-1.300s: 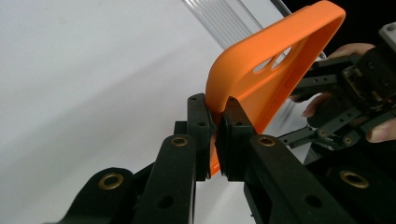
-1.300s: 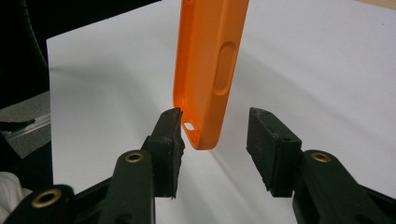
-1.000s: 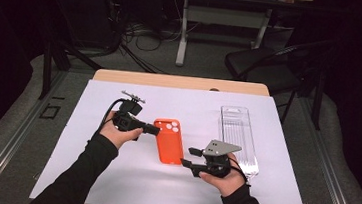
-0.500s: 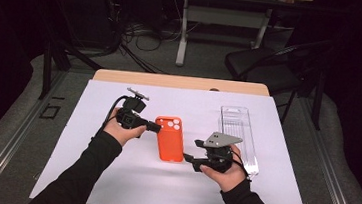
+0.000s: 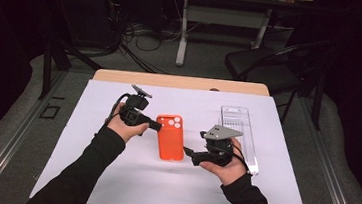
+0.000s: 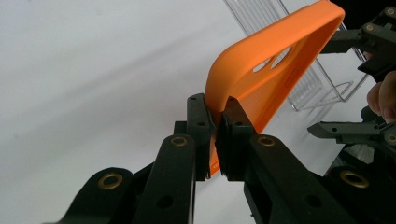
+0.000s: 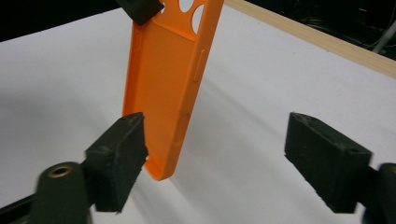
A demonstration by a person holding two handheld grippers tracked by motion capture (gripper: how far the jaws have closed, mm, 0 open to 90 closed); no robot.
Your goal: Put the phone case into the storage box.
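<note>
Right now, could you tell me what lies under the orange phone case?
Bare white table cover lies beneath the orange phone case, which the left gripper holds lifted by its edge. Nothing else shows beneath.

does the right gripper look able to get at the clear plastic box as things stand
Probably yes: the right gripper has just opened off the orange phone case, which the left gripper pinches alone. The clear plastic box lies uncovered just beyond the right hand.

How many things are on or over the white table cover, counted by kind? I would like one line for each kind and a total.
Orange phone case: 1
Clear plastic package: 1
Handheld grippers: 2, the left gripper shut on the case's edge, the right gripper open beside its lower end
Total: 4
</note>
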